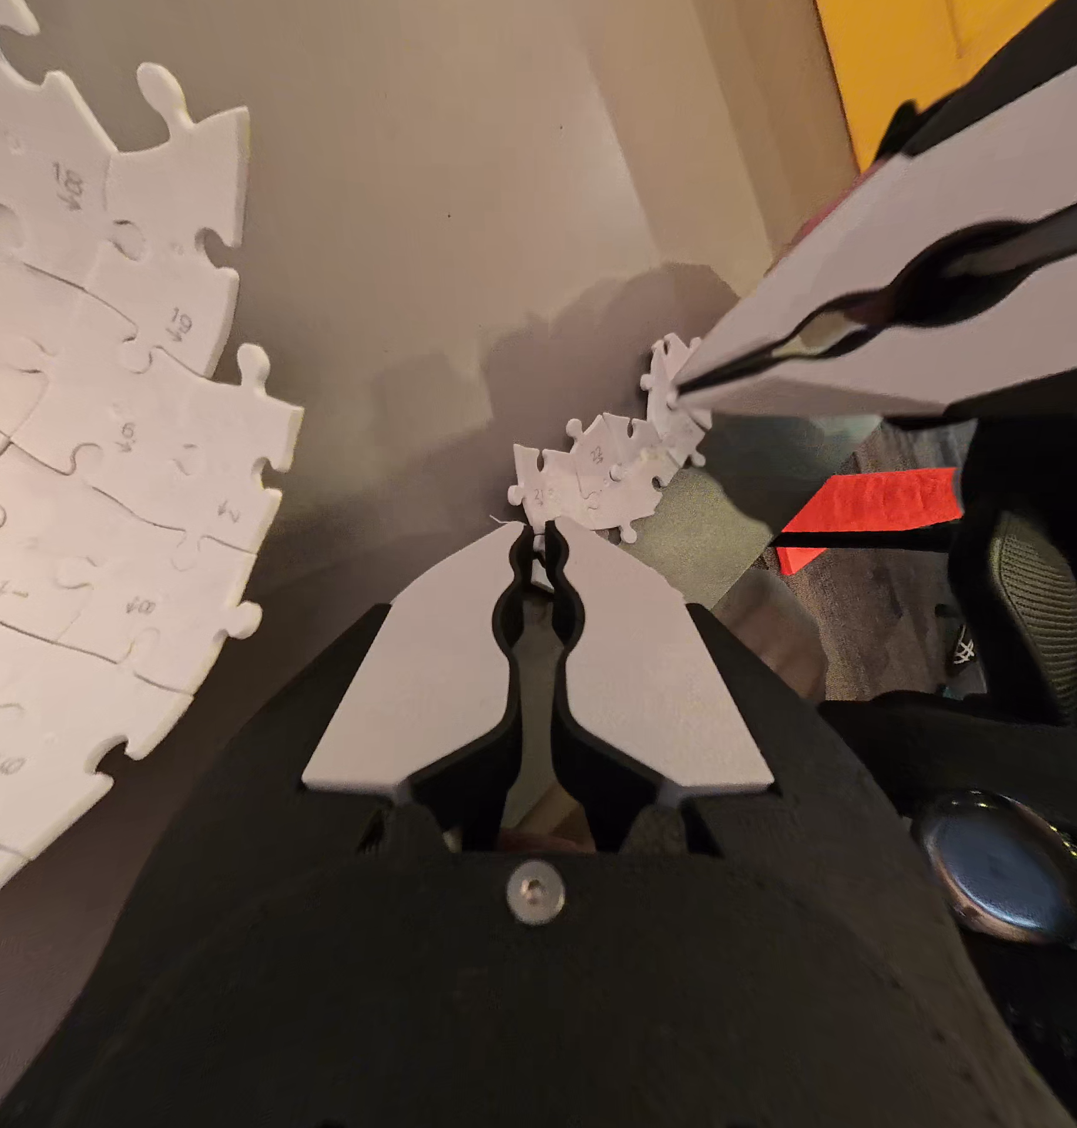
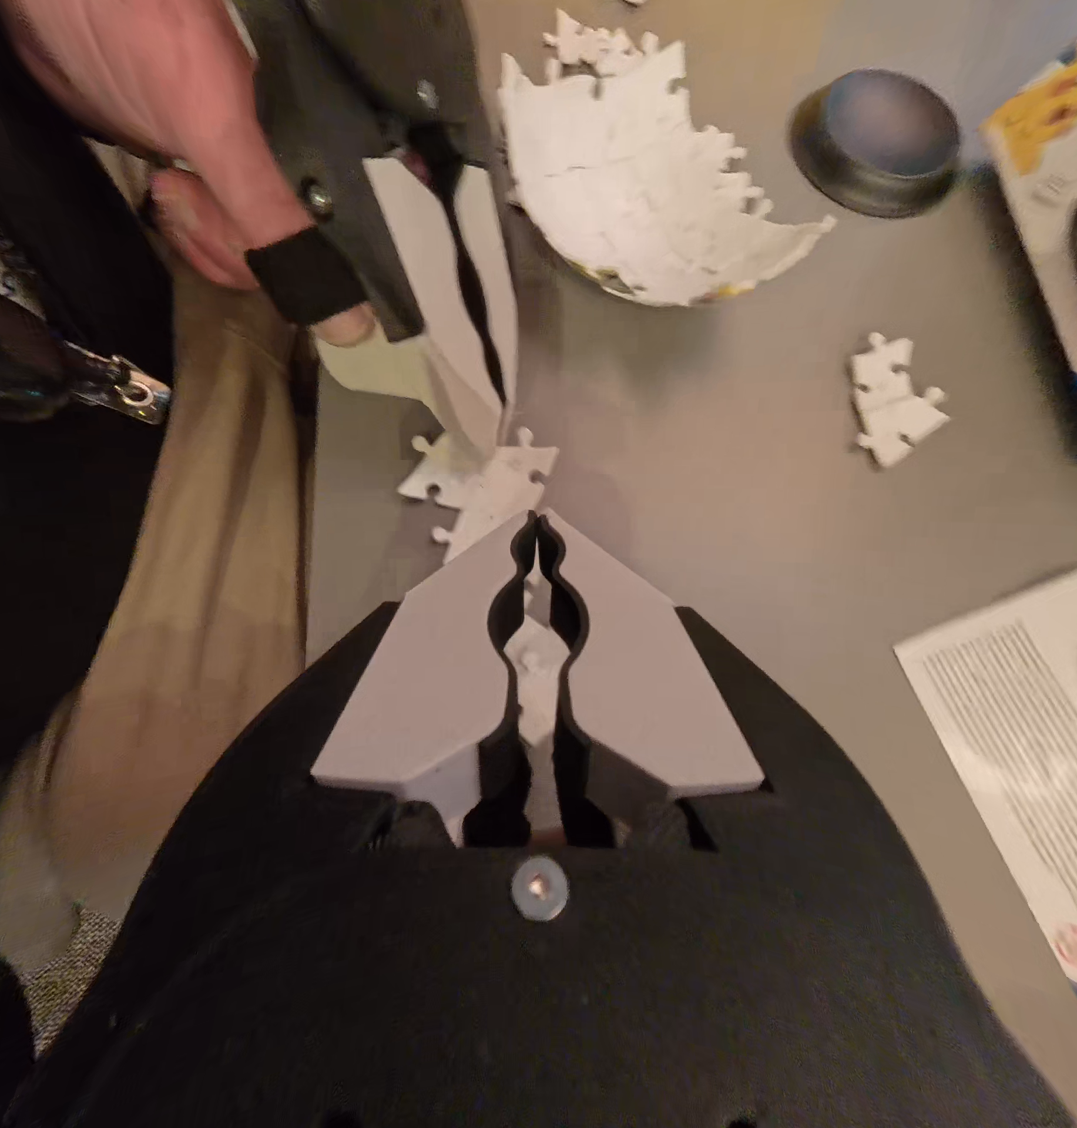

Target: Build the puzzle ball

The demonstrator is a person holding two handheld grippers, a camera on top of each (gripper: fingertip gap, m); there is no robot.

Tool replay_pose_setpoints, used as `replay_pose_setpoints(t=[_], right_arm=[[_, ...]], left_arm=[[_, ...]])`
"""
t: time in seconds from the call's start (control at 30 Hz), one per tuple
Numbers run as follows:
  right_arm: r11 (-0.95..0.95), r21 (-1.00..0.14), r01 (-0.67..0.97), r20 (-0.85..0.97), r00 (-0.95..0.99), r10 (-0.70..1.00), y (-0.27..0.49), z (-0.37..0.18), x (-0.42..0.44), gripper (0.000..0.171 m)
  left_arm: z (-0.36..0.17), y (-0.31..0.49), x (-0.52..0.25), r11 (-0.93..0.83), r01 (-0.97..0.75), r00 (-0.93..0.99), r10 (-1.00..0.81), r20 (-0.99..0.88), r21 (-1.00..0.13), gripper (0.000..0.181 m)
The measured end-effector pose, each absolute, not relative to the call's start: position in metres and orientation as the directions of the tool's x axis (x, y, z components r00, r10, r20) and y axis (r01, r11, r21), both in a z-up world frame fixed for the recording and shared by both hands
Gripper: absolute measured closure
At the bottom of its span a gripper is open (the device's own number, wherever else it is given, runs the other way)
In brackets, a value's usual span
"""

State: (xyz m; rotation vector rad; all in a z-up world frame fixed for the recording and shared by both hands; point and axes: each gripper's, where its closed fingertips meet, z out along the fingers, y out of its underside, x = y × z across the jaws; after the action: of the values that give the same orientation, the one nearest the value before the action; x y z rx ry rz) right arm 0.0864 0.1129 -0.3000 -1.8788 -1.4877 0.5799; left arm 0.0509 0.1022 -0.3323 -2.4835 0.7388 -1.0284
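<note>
A short curved strip of joined white puzzle pieces (image 1: 603,482) hangs between both grippers above the grey table. My left gripper (image 1: 542,532) is shut on its near end. My right gripper (image 1: 676,387) comes in from the upper right and is shut on its far end. In the right wrist view my right gripper (image 2: 536,519) pinches the strip (image 2: 499,488), and my left gripper (image 2: 502,415), held by a hand (image 2: 157,122), grips its other end. The half-built white puzzle ball shell (image 2: 633,201) lies open on the table; it also shows in the left wrist view (image 1: 96,427).
A dark round stand (image 2: 877,146), a small cluster of joined pieces (image 2: 890,403), more loose pieces (image 2: 591,49), a printed box (image 2: 1061,183) and a paper sheet (image 2: 1012,763) lie on the table. The table edge (image 2: 311,549) runs along the left. An office chair (image 1: 1036,610) stands beyond.
</note>
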Motion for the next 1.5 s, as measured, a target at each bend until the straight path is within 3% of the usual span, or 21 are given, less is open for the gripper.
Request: replay_pose_setpoints(t=[0.03, 0.63, 0.9, 1.1, 1.23, 1.5], right_arm=[[-0.149, -0.723, 0.675, 0.056, 0.272, 0.961, 0.115, -0.299, 0.094, 0.171], [-0.077, -0.625, 0.777, 0.107, 0.183, 0.977, 0.095, -0.332, 0.083, 0.171], [-0.170, -0.608, 0.775, -0.038, 0.185, 0.982, 0.095, -0.333, 0.084, 0.171], [-0.153, -0.606, 0.781, -0.013, 0.182, 0.983, 0.096, -0.333, 0.082, 0.171], [-0.158, -0.630, 0.760, -0.009, 0.196, 0.981, 0.096, -0.330, 0.081, 0.171], [-0.181, -0.667, 0.722, 0.009, 0.251, 0.968, 0.101, -0.313, 0.095, 0.171]], left_arm=[[-0.332, 0.102, 0.051, -0.799, -0.334, 0.602, -0.590, 0.539, -0.501, 0.178], [-0.331, 0.100, 0.052, -0.773, -0.352, 0.602, -0.618, 0.505, -0.528, 0.177], [-0.322, 0.102, 0.051, -0.732, -0.356, 0.596, -0.657, 0.461, -0.581, 0.172], [-0.315, 0.101, 0.050, -0.712, -0.348, 0.575, -0.676, 0.461, -0.610, 0.171], [-0.309, 0.101, 0.062, -0.600, -0.435, 0.528, -0.774, 0.350, -0.671, 0.173], [-0.329, 0.095, 0.076, -0.531, -0.575, 0.479, -0.835, 0.270, -0.622, 0.178]])
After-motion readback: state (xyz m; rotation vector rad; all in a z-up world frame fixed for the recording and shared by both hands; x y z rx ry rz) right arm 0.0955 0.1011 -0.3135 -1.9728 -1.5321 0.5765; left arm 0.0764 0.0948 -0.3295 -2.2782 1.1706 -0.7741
